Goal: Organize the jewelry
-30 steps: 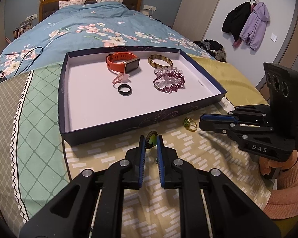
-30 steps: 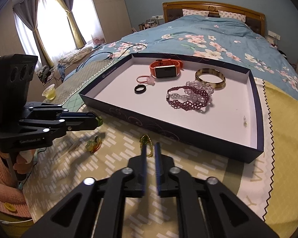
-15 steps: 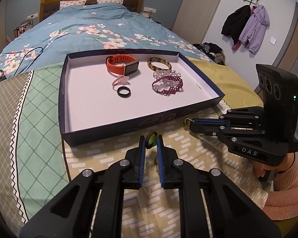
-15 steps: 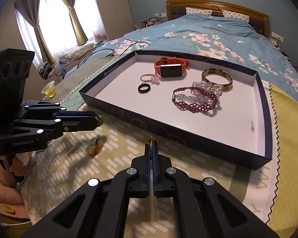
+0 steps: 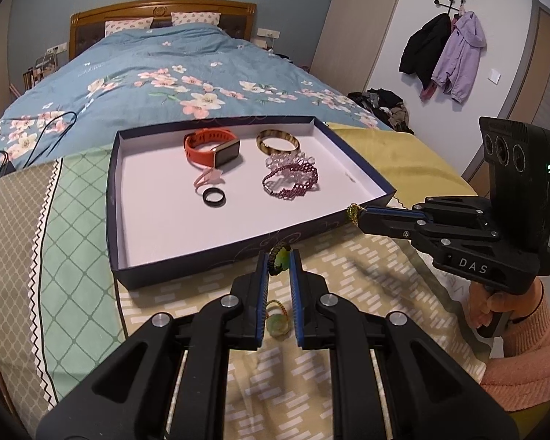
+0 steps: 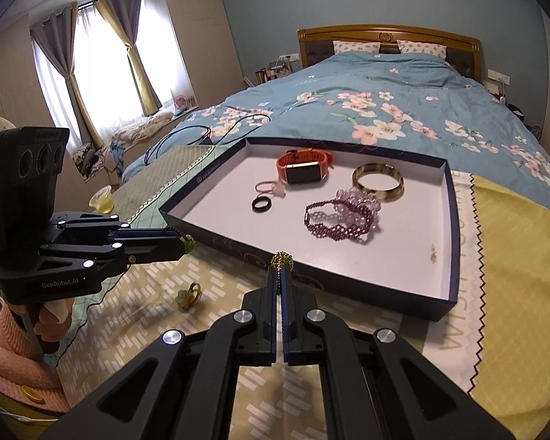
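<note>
A dark blue tray (image 5: pixel 187 267) (image 6: pixel 454 220) with a white floor lies on the bed and holds an orange watch (image 5: pixel 211 148) (image 6: pixel 302 168), a gold bangle (image 5: pixel 278 143) (image 6: pixel 377 181), a purple bead bracelet (image 5: pixel 291 181) (image 6: pixel 339 222), a pink ring (image 5: pixel 205 179) and a black ring (image 5: pixel 213 196) (image 6: pixel 261 203). My left gripper (image 5: pixel 278 260) (image 6: pixel 187 244) is shut on a green bead bracelet (image 5: pixel 279 258), held just before the tray's near wall. My right gripper (image 6: pixel 281 267) (image 5: pixel 359 216) is shut on a gold chain (image 6: pixel 281 259) (image 5: pixel 354 212) at the tray's near edge.
A green and yellow ring (image 5: pixel 277 321) (image 6: pixel 189 295) lies on the patterned cloth (image 5: pixel 348 282) in front of the tray. A black cable (image 6: pixel 209 132) lies on the floral quilt (image 5: pixel 165 84) at far left. A small yellow cup (image 6: pixel 102 200) stands to the left.
Both grippers have lifted with their pieces. The right gripper closed on the gold chain and carried it up to the tray's near edge.
</note>
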The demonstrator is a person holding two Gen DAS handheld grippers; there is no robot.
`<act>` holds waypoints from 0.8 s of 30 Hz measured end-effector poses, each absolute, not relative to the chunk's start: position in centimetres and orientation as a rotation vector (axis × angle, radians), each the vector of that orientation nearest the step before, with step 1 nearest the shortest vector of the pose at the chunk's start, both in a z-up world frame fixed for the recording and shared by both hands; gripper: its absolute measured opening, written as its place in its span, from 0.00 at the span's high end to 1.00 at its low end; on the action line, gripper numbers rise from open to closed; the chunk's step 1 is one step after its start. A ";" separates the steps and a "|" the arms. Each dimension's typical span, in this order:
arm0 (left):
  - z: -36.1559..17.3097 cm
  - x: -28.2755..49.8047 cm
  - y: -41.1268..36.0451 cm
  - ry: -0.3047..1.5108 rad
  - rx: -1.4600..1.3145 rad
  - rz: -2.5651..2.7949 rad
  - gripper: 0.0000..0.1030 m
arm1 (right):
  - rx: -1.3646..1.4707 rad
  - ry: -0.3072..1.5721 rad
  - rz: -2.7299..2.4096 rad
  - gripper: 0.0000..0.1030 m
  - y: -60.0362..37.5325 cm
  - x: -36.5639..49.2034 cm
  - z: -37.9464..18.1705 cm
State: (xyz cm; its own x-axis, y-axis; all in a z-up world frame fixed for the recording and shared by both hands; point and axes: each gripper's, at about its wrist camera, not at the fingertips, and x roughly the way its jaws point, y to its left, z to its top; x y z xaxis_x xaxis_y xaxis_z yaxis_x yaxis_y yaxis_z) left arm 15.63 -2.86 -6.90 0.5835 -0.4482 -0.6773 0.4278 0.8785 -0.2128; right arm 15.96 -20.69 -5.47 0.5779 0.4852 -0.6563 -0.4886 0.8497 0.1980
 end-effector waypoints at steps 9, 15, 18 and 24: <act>-6.0 15.4 -3.4 0.761 -0.013 -0.496 0.89 | 0.006 0.754 0.564 0.99 -21.0 16.2 -5.3; -5.6 15.4 -3.8 0.748 -0.012 -0.499 0.89 | 0.013 0.744 0.556 0.99 -21.2 16.4 -5.0; -5.5 15.4 -3.9 0.741 -0.012 -0.498 0.89 | 0.012 0.739 0.554 0.99 -21.3 16.6 -4.9; -5.2 15.6 -4.0 0.730 -0.016 -0.482 0.88 | 0.019 0.730 0.542 0.99 -21.5 17.0 -4.7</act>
